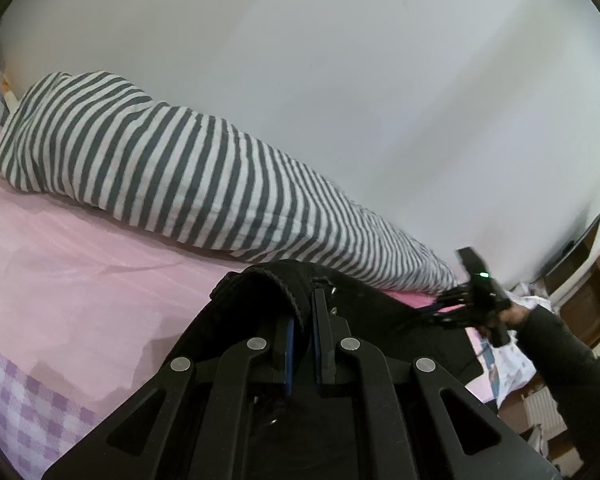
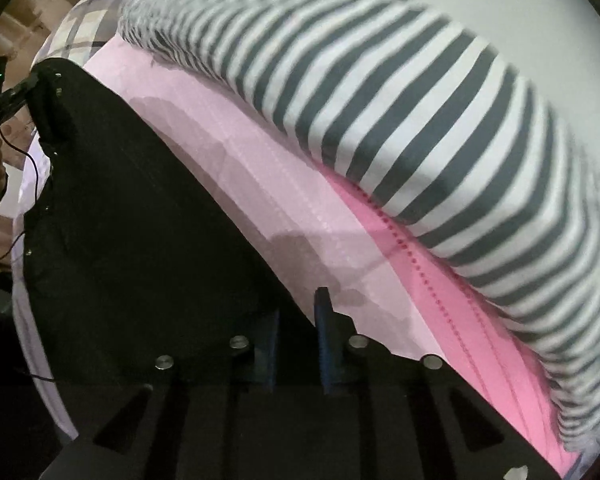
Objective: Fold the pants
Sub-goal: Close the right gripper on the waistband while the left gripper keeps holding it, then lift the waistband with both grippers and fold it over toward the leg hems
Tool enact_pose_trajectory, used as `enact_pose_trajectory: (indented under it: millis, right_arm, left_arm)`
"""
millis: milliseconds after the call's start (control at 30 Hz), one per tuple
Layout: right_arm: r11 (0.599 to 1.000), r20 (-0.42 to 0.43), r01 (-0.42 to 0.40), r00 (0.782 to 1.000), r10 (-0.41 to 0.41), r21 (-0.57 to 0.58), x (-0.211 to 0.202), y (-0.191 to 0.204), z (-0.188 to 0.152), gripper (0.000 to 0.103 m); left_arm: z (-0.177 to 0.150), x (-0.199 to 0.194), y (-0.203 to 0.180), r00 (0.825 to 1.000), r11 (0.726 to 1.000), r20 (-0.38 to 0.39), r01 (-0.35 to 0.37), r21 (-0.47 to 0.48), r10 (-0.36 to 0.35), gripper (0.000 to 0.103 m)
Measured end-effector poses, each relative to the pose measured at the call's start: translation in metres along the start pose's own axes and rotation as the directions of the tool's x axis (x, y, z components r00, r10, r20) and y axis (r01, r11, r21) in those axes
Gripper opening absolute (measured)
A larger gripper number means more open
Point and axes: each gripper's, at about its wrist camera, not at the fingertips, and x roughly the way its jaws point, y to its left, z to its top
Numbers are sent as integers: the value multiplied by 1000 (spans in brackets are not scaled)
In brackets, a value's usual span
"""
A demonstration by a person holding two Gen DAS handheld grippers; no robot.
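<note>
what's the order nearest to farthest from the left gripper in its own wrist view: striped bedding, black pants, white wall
1. black pants, pinched in the left gripper
2. striped bedding, lying beyond on the pink sheet
3. white wall, behind the bedding

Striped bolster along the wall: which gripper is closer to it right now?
Right, as far as the views show. The right gripper sits at the black pants' edge, just short of the striped bolster. The left gripper pinches the pants farther out on the pink sheet.
</note>
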Motion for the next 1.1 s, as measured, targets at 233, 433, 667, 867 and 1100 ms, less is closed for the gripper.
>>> enact_pose_trajectory:
  millis: [233,433,667,867,1100]
  right_arm:
    - [978,147,203,967,-209,51,-39,54,-19,11]
    - [941,207,308,920,-332,139,-79,76,-65,8]
    - [900,235,354,880,-413,254,-92,128,-121,7]
    - [883,245,314,879,-409,349,-87,162,-166,7]
    - [881,221,241,910,-351,408,-63,196,-217,7]
  left_arm:
    - [-1,-3,0,999,998,5,-48,52,48,7]
    - [-9,-23,-9,999,994,11,-45,98,44,7]
    - [-37,-62,-27,999,985,3,-48,166,48,7]
    - [-74,-88,-32,998,979,-42,-46,199,55,7]
    - [-129,-105,-24,989,979,-119,-59,195,83,8]
